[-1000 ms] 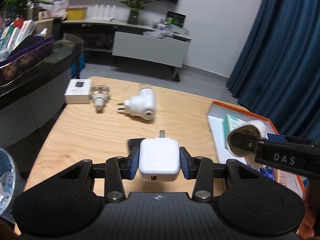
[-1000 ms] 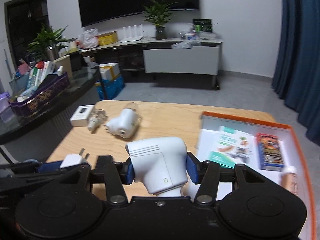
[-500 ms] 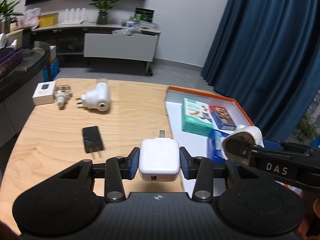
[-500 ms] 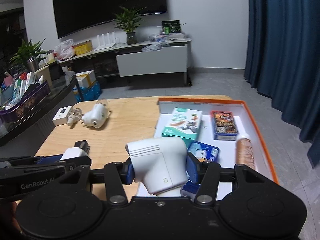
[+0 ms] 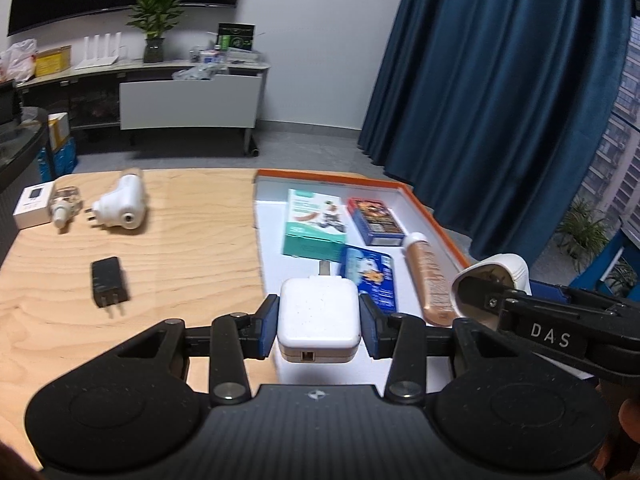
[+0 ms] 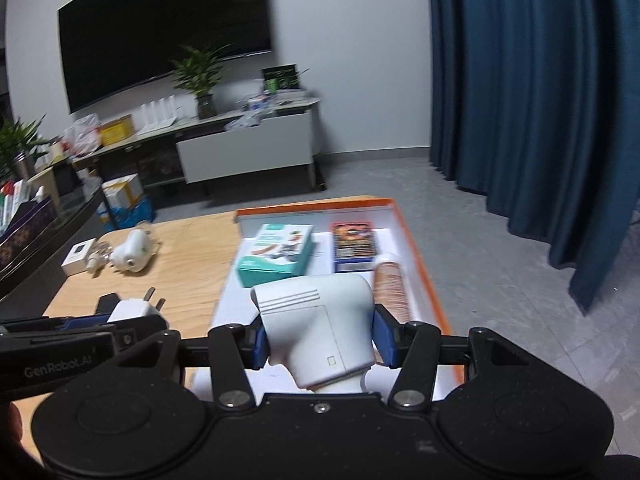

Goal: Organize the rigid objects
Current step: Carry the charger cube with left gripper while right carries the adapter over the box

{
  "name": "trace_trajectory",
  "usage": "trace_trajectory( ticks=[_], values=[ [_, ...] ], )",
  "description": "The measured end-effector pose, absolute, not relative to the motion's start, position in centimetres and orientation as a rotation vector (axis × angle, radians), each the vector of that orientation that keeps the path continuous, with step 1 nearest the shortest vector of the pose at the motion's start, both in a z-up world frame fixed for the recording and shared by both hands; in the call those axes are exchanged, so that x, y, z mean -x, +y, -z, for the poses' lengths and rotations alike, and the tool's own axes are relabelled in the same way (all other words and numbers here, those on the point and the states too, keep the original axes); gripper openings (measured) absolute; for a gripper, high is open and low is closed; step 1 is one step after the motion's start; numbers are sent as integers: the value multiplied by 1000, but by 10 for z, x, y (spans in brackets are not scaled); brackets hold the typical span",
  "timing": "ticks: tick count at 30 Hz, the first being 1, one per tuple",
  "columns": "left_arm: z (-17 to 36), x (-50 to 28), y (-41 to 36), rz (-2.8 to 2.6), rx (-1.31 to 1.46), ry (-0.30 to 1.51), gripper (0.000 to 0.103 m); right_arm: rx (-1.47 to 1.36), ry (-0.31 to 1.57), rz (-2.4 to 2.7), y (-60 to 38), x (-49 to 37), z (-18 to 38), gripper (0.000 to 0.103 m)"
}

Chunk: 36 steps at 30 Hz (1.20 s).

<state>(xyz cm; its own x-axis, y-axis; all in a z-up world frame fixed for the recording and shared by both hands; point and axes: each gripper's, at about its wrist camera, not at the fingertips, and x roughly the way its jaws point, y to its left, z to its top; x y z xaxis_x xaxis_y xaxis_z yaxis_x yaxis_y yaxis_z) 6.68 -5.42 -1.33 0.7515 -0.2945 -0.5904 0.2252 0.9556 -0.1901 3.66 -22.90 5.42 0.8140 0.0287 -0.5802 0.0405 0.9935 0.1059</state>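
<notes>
Now the left gripper is clenched on a square white charger, with a blue pad pressing on each side and the prong end pointing to 12 o'clock. The right gripper is clenched in the same way on a white angled device. Both are held above the near part of the orange-rimmed tray.

Inside the tray, a teal box lies at 12 o'clock from the charger, a dark blue card box at 1 o'clock, a blue packet just beside it, and a tan tube at 2 o'clock.

On the wooden table, a black adapter lies at 9 o'clock, and a white plug-in device at 10 o'clock.
</notes>
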Motion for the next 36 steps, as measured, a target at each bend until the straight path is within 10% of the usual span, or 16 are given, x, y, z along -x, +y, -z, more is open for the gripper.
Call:
trace_trajectory(
  ticks=[36],
  values=[
    [5, -92, -88, 321, 100, 600, 43, -114, 561, 26, -256, -59, -61, 61]
  ],
)
